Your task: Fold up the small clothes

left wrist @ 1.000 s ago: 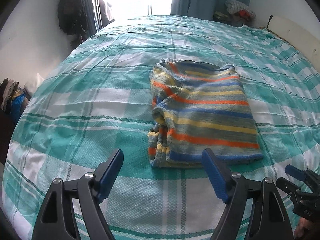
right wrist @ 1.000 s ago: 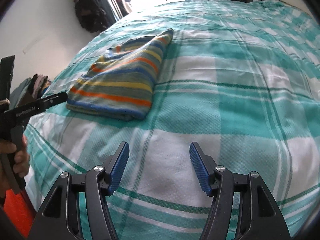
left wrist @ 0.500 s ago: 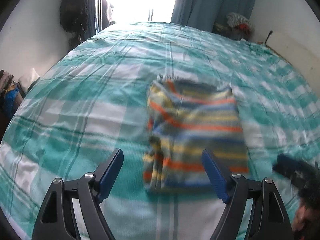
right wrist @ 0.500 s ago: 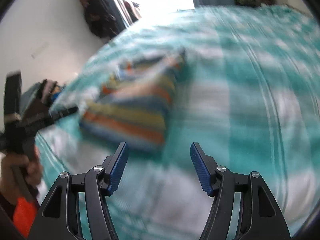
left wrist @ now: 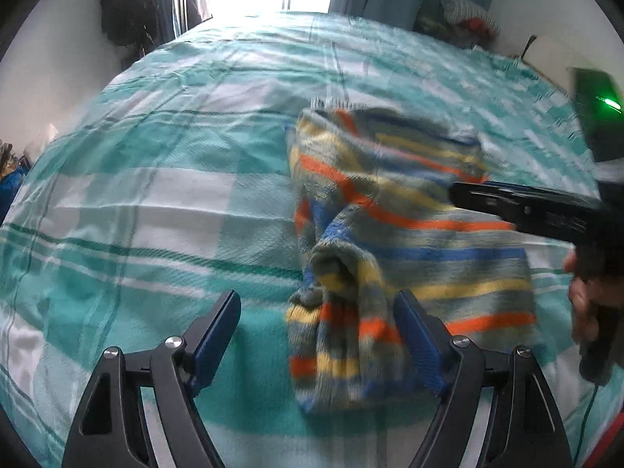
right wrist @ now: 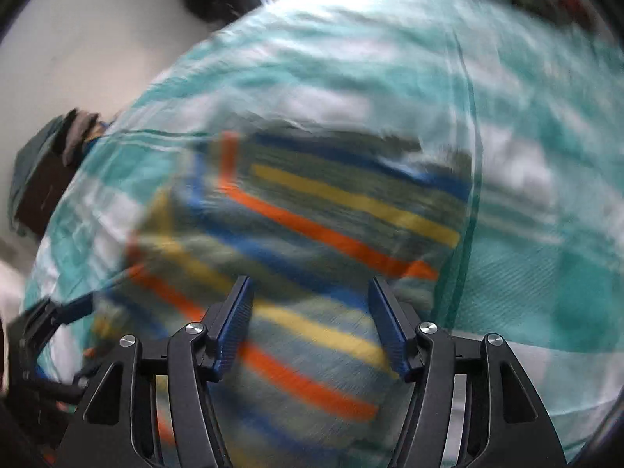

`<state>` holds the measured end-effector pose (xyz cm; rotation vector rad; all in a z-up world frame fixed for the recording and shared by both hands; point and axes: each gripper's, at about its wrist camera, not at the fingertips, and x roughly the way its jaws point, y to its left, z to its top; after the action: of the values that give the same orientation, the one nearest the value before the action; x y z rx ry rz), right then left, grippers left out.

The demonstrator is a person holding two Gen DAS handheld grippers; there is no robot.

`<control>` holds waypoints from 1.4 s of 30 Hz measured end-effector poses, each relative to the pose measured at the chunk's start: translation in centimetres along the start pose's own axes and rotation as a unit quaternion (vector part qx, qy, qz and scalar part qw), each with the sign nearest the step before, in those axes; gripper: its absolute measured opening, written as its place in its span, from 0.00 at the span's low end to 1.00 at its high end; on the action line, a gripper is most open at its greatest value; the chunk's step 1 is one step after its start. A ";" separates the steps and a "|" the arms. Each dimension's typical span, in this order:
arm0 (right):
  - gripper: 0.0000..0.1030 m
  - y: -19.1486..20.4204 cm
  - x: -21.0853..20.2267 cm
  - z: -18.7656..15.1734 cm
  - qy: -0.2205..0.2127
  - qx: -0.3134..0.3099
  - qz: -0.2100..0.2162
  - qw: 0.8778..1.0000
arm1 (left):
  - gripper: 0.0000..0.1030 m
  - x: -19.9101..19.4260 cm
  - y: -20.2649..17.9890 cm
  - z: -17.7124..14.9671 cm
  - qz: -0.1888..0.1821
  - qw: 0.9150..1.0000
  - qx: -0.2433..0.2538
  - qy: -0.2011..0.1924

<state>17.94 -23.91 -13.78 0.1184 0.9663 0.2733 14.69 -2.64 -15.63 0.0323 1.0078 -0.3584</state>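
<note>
- A small knitted garment in grey with orange, yellow and blue stripes (left wrist: 409, 234) lies folded into a rough rectangle on the bed, sitting right of centre in the left wrist view.
- Its long stripes run across from about 9 to 3 o'clock; the far edge at 12 o'clock is slightly rumpled and lifted.
- Along its 9 o'clock side, a bunched, rolled flap of the same knit trails down toward 6 o'clock, thicker than the flat part.
- In the right wrist view, the garment (right wrist: 312, 241) fills the middle, blurred, stripes slanting from 10 toward 4 o'clock.
</note>
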 end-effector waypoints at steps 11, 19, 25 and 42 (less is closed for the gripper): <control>0.84 0.9 -12.0 -17.7 -0.047 0.067 -0.105 0.991 | 0.81 -5.3 1.6 -6.5 -0.003 0.999 -0.025 -0.029; 0.99 -1.3 -11.0 -23.3 -0.019 0.105 -0.182 0.977 | 1.00 -2.8 0.7 -10.1 0.020 1.000 0.008 0.006; 1.00 -0.5 -10.6 -23.9 -0.047 0.087 -0.202 0.974 | 1.00 -2.3 -0.1 -10.5 0.031 0.999 0.019 0.004; 0.99 0.0 -10.3 -24.3 -0.050 0.081 -0.207 0.974 | 1.00 -2.2 0.1 -10.7 0.034 0.999 0.022 -0.002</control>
<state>-7.60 -27.37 -19.33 0.0763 0.8900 -0.1935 4.84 0.06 -19.59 0.1054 0.9928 -0.3175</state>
